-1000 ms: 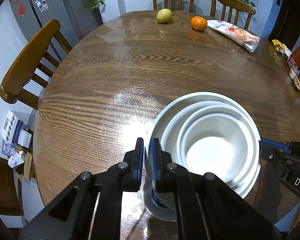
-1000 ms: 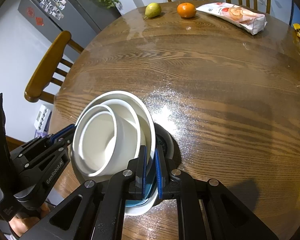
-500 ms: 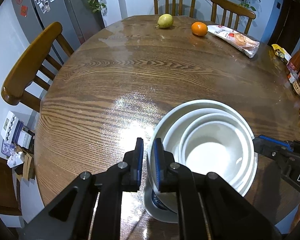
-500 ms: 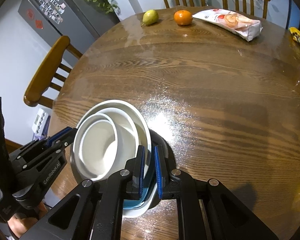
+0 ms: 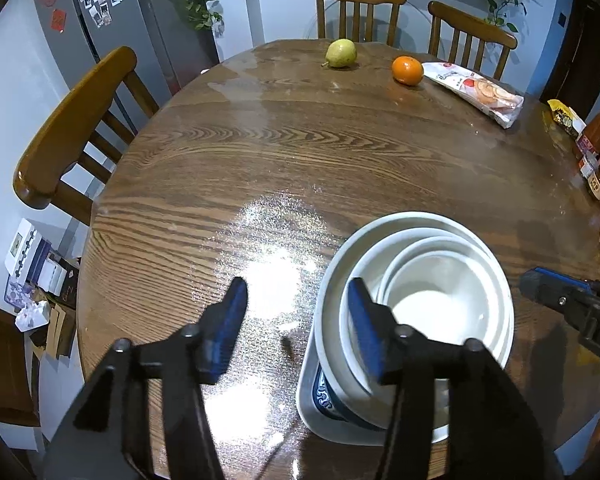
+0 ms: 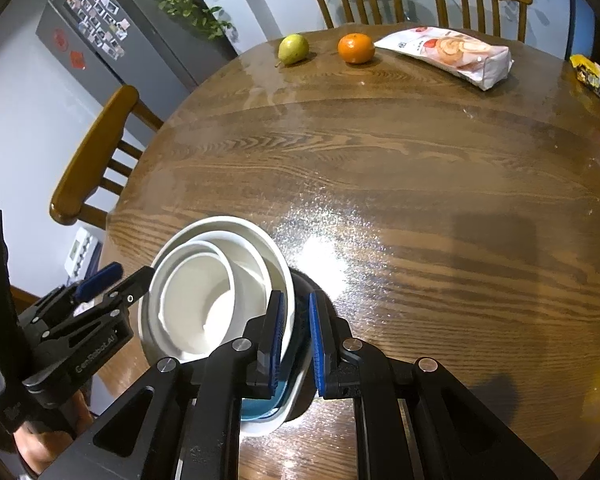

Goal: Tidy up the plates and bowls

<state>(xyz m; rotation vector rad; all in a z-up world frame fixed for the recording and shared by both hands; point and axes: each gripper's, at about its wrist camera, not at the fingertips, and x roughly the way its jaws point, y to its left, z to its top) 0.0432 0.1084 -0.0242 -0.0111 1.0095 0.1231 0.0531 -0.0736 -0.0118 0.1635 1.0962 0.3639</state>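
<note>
A stack of nested white bowls (image 5: pixel 440 296) sits on a plate (image 6: pixel 288 408) at the counter's (image 5: pixel 300 160) near edge. The left hand-held gripper (image 5: pixel 296 320) gapes wide beside the stack; the right hand-held gripper (image 6: pixel 294 340) pinches the outer bowl's rim. Release gently, then withdraw straight back.

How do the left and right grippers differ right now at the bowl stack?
The left gripper is wide open, one finger outside the stack of white bowls and one over its rim; the right gripper is nearly closed around the opposite rim, though contact isn't clear. The left gripper holds nothing. Both have black frames with blue pads and sit at the stack's near edge.
</note>
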